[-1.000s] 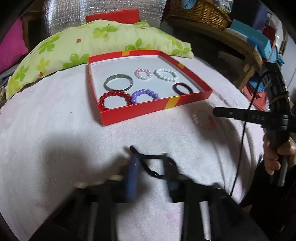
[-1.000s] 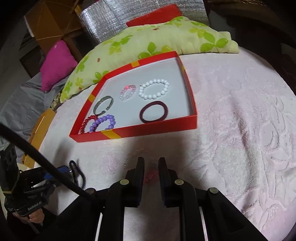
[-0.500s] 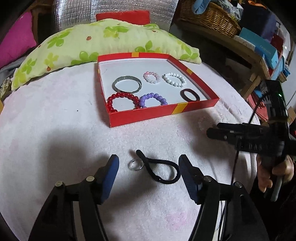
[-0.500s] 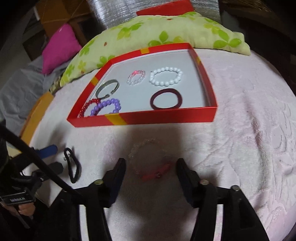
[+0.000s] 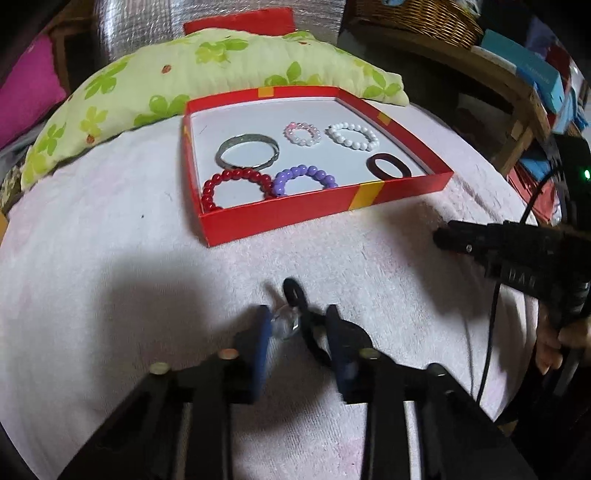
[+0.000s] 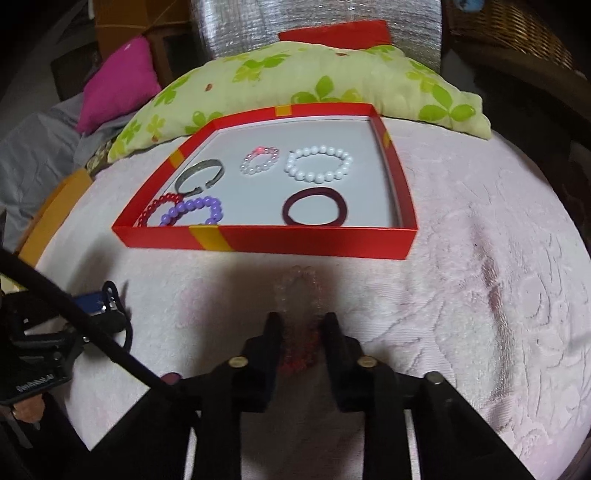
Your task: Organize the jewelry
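Observation:
A red tray (image 5: 295, 218) (image 6: 295, 242) on the pink towel holds several bracelets: silver bangle (image 5: 246, 151), red beads (image 5: 236, 184), purple beads (image 5: 306, 177), white beads (image 6: 319, 164), pink beads (image 6: 260, 164) and a dark band (image 6: 314, 211). My left gripper (image 5: 297, 325) has its jaws closed in around a black hair tie (image 5: 295, 295) and a clear ring (image 5: 283, 325) lying on the towel. My right gripper (image 6: 301, 328) has its jaws closed in around a clear bead bracelet with a red part (image 6: 301, 295) in front of the tray.
A green floral pillow (image 6: 314, 77) lies behind the tray, a magenta cushion (image 6: 118, 85) at far left. A wicker basket (image 5: 413, 18) and boxes stand on a wooden shelf at the right. The towel's edge drops off on all sides.
Both grippers were wide open half a second ago. Both jaws have since narrowed, the left around the hair tie and ring, the right around the clear bracelet.

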Demonstrator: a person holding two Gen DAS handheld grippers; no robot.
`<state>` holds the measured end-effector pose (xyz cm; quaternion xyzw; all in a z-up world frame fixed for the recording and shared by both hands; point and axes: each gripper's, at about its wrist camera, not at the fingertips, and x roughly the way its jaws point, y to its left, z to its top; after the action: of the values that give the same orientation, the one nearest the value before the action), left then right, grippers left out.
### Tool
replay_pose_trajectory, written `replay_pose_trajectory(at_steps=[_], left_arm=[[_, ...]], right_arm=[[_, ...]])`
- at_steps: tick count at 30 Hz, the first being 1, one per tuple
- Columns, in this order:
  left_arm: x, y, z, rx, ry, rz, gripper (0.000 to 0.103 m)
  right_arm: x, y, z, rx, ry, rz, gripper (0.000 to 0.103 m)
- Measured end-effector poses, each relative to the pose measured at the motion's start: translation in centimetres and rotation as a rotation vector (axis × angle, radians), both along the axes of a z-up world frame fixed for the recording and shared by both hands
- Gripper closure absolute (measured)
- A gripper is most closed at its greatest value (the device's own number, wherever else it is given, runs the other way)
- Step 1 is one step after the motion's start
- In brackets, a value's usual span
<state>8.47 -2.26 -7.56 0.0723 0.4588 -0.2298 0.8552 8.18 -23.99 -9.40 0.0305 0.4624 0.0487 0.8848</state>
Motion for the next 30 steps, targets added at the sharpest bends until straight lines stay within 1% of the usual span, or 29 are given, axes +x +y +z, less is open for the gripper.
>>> replay_pose_trajectory(at_steps=[1,4,6,9,12,15,20,23,27,30], left_arm=[[0.0,0.0,0.1,0.000,-0.003,-0.005,0.084],[-0.3,-0.1,0.2,-0.007,-0.011,-0.024,0.091],[-0.4,-0.1,0.4,-0.008,-0.018,-0.030,0.092],[-0.5,0.0,0.6,-0.012,-0.026,-0.032,0.092],[-0.7,0.3,1.1,-0.028,-0.031,-0.024,0.092],[-0.8,0.7,1.6,-0.047,-0.042,-0.017,0.092],[-0.9,1.2,2.2,-0.067,-0.055,-0.014,0.092],[-1.0,1.1,2.1,-0.042,-0.067,-0.032,0.092],[-1.0,0.8,1.4,-0.011,-0.046,-0.040,0.092],[-1.2,0.9,1.4,-0.010,-0.047,-0.045,0.092]], right_arm=[[0.1,0.0,0.0,0.006,0.001,-0.002,0.082],[-0.1,-0.2,0.2,0.015,0.000,-0.003,0.084],[-0.3,-0.4,0.4,0.035,0.000,0.000,0.085],[-0.5,-0.7,1.0,0.099,-0.004,0.003,0.087],[-0.6,-1.1,1.5,0.167,-0.013,0.003,0.087],[-0.7,-1.3,1.9,0.210,-0.017,0.003,0.087],[-0.6,-1.4,1.8,0.215,-0.007,-0.001,0.087],[-0.6,-1.4,1.7,0.198,-0.002,-0.002,0.087],[-0.4,-1.7,1.2,0.181,0.032,-0.022,0.086],[-0.3,-2.0,0.8,0.173,0.050,-0.034,0.086]])
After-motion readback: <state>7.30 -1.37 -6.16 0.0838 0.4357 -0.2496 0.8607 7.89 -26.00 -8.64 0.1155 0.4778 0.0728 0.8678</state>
